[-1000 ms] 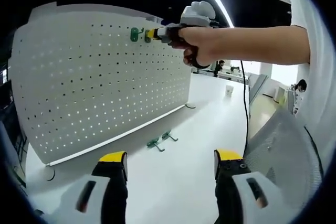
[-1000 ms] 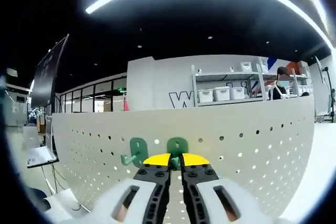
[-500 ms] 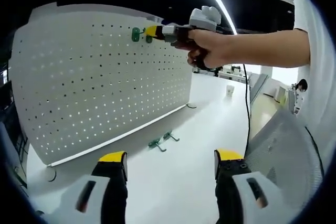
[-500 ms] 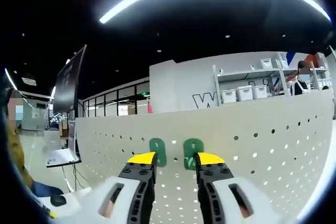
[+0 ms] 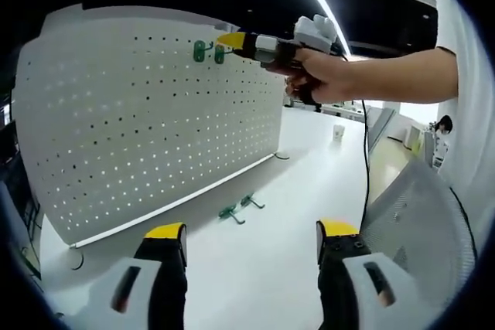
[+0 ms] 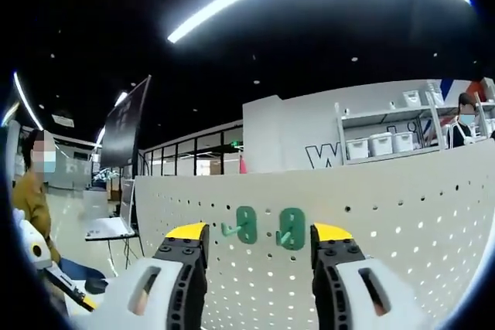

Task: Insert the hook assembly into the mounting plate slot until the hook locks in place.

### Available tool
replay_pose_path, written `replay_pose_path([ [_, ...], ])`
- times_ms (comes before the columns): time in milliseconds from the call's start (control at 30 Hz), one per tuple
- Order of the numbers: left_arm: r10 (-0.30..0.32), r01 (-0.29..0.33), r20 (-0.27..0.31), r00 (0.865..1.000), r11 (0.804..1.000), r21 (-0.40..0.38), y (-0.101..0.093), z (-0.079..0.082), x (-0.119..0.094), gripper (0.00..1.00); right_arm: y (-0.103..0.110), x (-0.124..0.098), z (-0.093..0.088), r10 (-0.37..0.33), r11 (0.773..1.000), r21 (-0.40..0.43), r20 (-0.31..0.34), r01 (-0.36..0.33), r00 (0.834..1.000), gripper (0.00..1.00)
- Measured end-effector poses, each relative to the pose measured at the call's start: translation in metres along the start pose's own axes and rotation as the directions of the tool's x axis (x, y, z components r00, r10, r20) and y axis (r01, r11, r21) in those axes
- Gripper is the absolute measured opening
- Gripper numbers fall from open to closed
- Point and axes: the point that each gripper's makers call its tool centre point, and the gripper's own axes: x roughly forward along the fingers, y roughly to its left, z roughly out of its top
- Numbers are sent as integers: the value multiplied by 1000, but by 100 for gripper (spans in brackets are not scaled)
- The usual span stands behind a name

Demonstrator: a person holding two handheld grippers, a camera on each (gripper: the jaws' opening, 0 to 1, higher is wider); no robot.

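A white pegboard mounting plate (image 5: 147,113) stands upright on the table. Two green hooks (image 5: 209,52) hang side by side near its top edge; in the right gripper view they are the left hook (image 6: 244,224) and the right hook (image 6: 291,228). My right gripper (image 6: 259,232) stands open just in front of them, holding nothing, and shows in the left gripper view (image 5: 232,39) in a person's hand. My left gripper (image 5: 251,229) is open low over the table. Two more green hooks (image 5: 238,206) lie on the table by the plate's foot.
A white table (image 5: 263,253) runs under the plate. A cable (image 5: 363,160) hangs from the right gripper. A small cup (image 5: 338,133) stands far back. A person sits at the left in the right gripper view (image 6: 31,199), and shelves with bins (image 6: 379,144) stand behind the plate.
My right gripper opened, let go of the right green hook on the plate and drew back a little. My left gripper has not moved.
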Motion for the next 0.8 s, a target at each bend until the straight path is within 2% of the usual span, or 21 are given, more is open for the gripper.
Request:
replay_pose_path([
  [300,-8,8,1,1000,1000,4,-2,1,1,70,-2,-4,1,8,1000,-3,-2,-8,1000,54],
  [400,-9,9,-2,1000,1000,3,-2,0,0,70,-1,-9,-1,34,998,-55,-20,-35,999,55],
  [600,-11,11,-2,1000,1000,-2,-3,0,0,70,1,-15,5,78,996,-46,4,-78,997,57],
  [800,-4,5,7,1000,1000,-13,0,2,-1,70,3,-17,5,96,994,-60,-2,-96,995,56],
])
